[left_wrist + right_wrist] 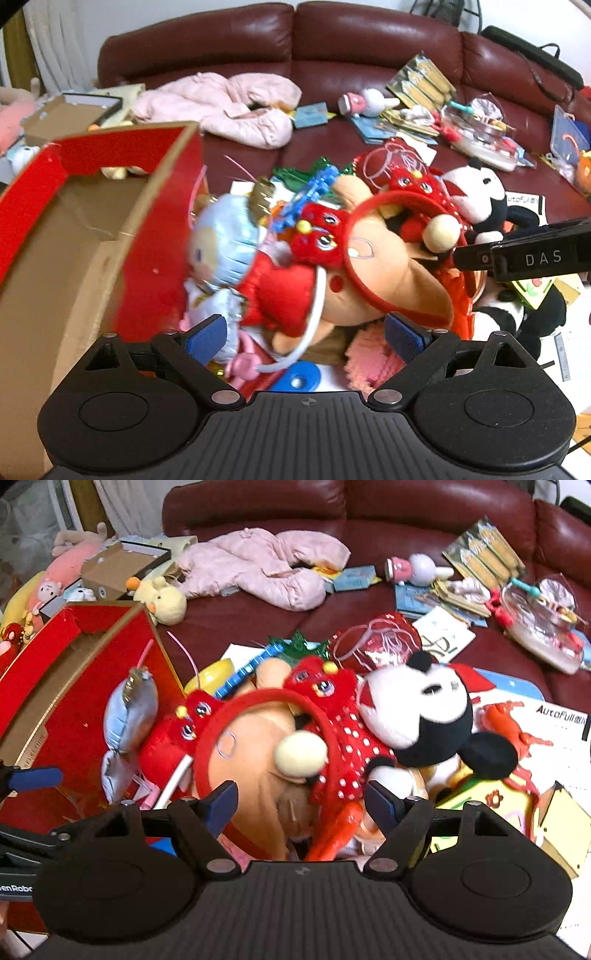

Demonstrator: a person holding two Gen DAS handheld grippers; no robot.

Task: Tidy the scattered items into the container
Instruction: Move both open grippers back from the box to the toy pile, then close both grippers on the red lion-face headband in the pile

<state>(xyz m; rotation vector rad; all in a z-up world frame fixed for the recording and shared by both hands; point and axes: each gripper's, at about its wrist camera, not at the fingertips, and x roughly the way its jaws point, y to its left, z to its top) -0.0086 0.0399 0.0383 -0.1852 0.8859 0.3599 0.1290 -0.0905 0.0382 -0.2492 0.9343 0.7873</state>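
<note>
Between the spread blue fingers (207, 338) of the left gripper (306, 338) lies the near edge of a toy heap: a tan plush (373, 269) with a red headband (373, 218) hooped over it, a pale blue doll (221, 254) just inside the left finger, and a pink knitted piece (369, 362) just inside the right one. The jaws stand wide and the pads press on nothing. Left of the left finger, touching the heap, rises the red cardboard box (155, 236), its open brown inside turned up and away. Beyond the fingertips, well apart, a pink garment (229, 107) sprawls on the dark red sofa (369, 44). The black arm of the other gripper juts in from the right edge, level with the heap.

Ahead of the right gripper (301, 805), whose blue-padded fingers (223, 805) also stand wide and hold nothing, the same tan plush (258, 746) fills the gap, with the red headband (266, 698) arching just past the fingertips. A black-and-white mouse plush (424, 709) in a red dotted dress lies beyond the right finger, touching the tan plush. The red cardboard box (85, 701) sits off past the left finger, and the doll (129, 709) leans against its wall. A yellow duck plush (164, 602) rests farther off, behind the box
</note>
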